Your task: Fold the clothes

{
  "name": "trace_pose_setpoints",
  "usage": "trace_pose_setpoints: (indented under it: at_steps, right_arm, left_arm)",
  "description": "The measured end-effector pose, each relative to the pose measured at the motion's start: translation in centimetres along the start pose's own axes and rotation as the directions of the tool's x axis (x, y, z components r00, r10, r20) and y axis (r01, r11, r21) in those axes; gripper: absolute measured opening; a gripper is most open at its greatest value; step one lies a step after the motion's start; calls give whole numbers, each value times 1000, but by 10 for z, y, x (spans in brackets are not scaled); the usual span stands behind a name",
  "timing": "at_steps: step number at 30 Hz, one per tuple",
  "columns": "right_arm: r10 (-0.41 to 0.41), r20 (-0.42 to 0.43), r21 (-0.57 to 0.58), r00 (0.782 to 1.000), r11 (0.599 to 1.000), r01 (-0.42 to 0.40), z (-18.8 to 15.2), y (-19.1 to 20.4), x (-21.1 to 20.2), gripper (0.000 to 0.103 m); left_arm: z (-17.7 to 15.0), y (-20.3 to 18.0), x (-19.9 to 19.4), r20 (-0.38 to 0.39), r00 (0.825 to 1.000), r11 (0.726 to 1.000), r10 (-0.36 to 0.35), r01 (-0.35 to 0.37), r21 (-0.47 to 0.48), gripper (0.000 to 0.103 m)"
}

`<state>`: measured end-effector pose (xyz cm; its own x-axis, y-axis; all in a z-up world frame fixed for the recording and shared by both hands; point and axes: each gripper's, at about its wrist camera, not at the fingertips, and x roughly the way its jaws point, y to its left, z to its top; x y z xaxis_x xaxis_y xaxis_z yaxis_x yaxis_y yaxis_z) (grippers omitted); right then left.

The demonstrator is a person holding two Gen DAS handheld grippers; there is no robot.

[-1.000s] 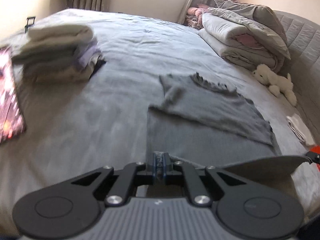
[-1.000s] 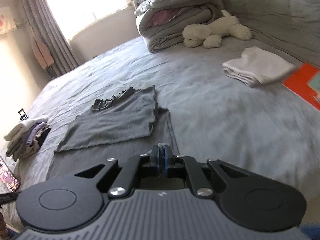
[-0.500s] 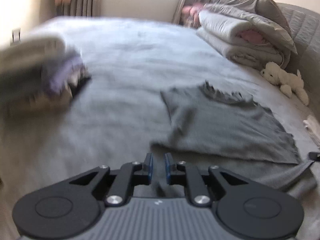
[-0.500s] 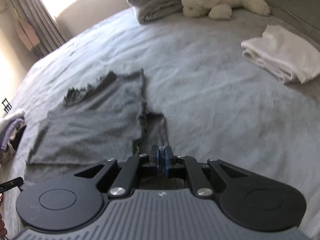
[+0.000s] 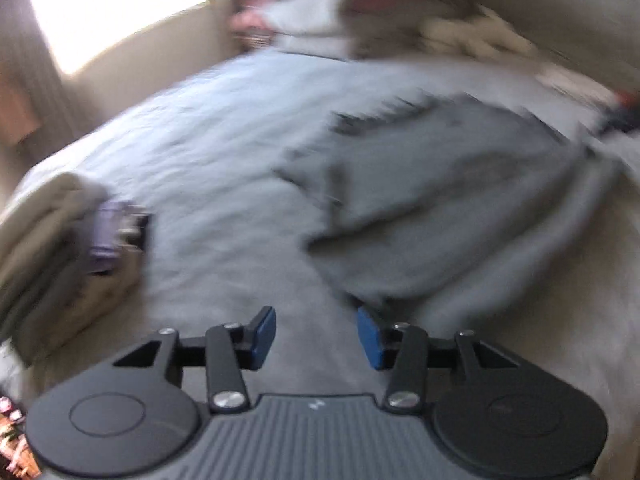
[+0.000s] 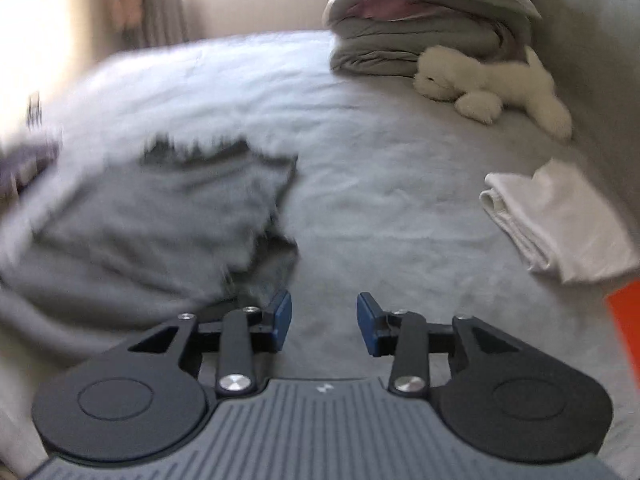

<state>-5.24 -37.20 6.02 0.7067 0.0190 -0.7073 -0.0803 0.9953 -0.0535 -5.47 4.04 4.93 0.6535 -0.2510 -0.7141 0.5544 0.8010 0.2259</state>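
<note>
A grey knit garment (image 5: 440,200) lies partly folded on the grey bed (image 5: 224,128); both views are motion-blurred. My left gripper (image 5: 316,334) is open, its blue pads (image 5: 264,330) empty, just short of the garment's near left corner. In the right wrist view the same garment (image 6: 160,216) spreads to the left. My right gripper (image 6: 324,322) is open too, holding nothing, with its left pad (image 6: 281,314) at the garment's near right corner.
A stack of folded clothes (image 5: 60,240) sits at the left. Folded duvets (image 6: 424,24) and a white plush toy (image 6: 496,84) lie by the headboard. A folded white cloth (image 6: 560,220) and an orange item (image 6: 626,336) are at the right.
Both grippers have opened and let go of the garment's lower edge, which now lies on the bed. Both cameras have swung and the views have blurred.
</note>
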Motion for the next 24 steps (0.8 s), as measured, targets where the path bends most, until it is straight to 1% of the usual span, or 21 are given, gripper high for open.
trace_pose_setpoints:
  at_steps: [2,4,8,12,15,16,17,19,22,24]
  right_arm:
    - [-1,-14,-114,1000,994,-1,-6,15,3,40]
    - [-18,-2,-211,1000,977,17,-8,28,6,40]
    - [12,14,-265,1000,964,-8,-2,40,13,40]
    - [48,28,-311,998,950,-37,4,50,21,41]
    - [69,7,-314,998,947,-64,8,53,27,41]
    - [76,-4,-312,997,947,-74,9,53,29,39]
    - [71,-13,-316,997,946,-72,8,54,31,28]
    - [60,-21,-317,998,946,-64,7,54,31,13]
    - [72,-8,-276,997,959,-72,9,48,28,10]
    - [71,5,-246,997,967,-67,12,46,28,10]
  left_arm:
    - [-4,-9,2,-6,1000,998,2,-1,69,45]
    - [-5,-13,5,0,1000,994,4,-4,110,45]
    - [0,-8,6,34,998,992,-53,48,120,45]
    - [3,-11,5,96,989,976,-111,90,200,45]
    - [3,-12,6,132,981,965,-139,105,239,45]
    - [2,-13,7,132,980,958,-147,108,265,45]
    - [2,-14,7,130,979,951,-155,112,290,45]
    - [0,-14,7,116,978,934,-172,124,335,45]
    - [0,-9,9,93,974,917,-205,157,367,45]
    - [3,-6,15,87,973,916,-213,167,366,45]
